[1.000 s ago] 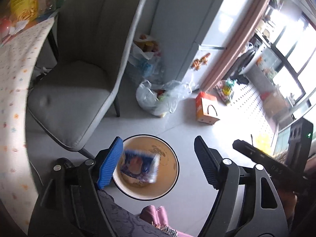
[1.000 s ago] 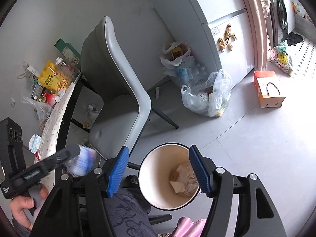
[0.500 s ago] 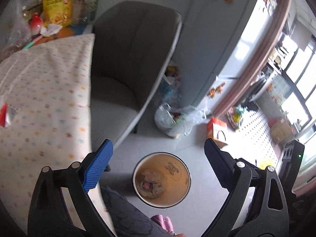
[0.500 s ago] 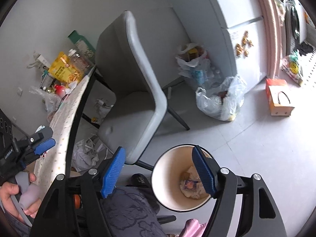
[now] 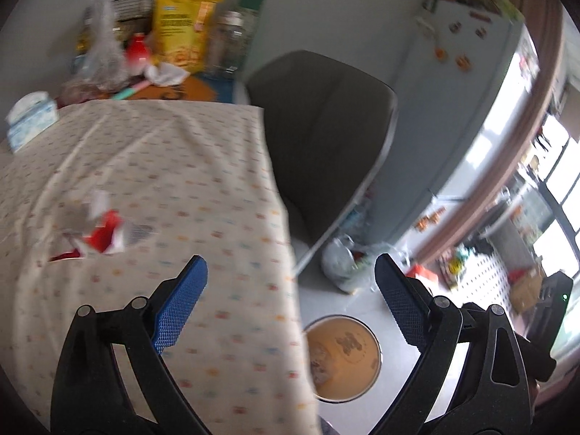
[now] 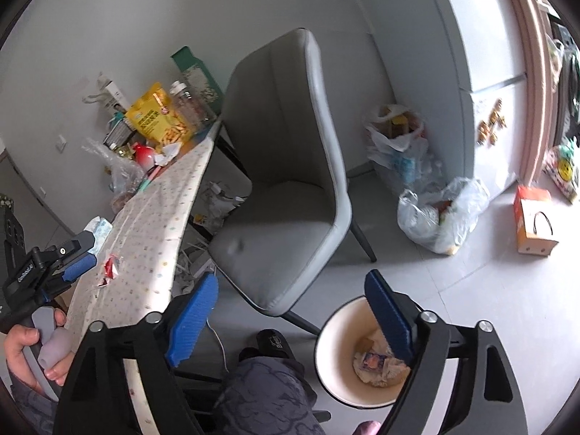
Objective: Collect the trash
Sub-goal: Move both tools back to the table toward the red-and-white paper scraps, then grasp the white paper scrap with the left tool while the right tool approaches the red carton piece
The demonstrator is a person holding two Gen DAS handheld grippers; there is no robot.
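Note:
A red and white wrapper (image 5: 103, 230) lies crumpled on the dotted tablecloth (image 5: 188, 188); it also shows in the right wrist view (image 6: 111, 266). My left gripper (image 5: 290, 311) is open and empty, above the table edge, right of the wrapper. It appears at the left of the right wrist view (image 6: 67, 262). The round trash bin (image 5: 342, 359) stands on the floor with paper and a blue packet inside (image 6: 373, 360). My right gripper (image 6: 293, 320) is open and empty above the bin (image 6: 326, 362).
A grey chair (image 6: 286, 181) stands between table and fridge (image 6: 482, 47). Snack bags, jars and a tissue pack (image 5: 30, 119) crowd the table's far end. Plastic bags (image 6: 438, 214) and an orange box (image 6: 533, 221) sit on the floor.
My left gripper dropped the blue packet into the bin, then swung up and left from over the bin to over the table. The right gripper barely moved.

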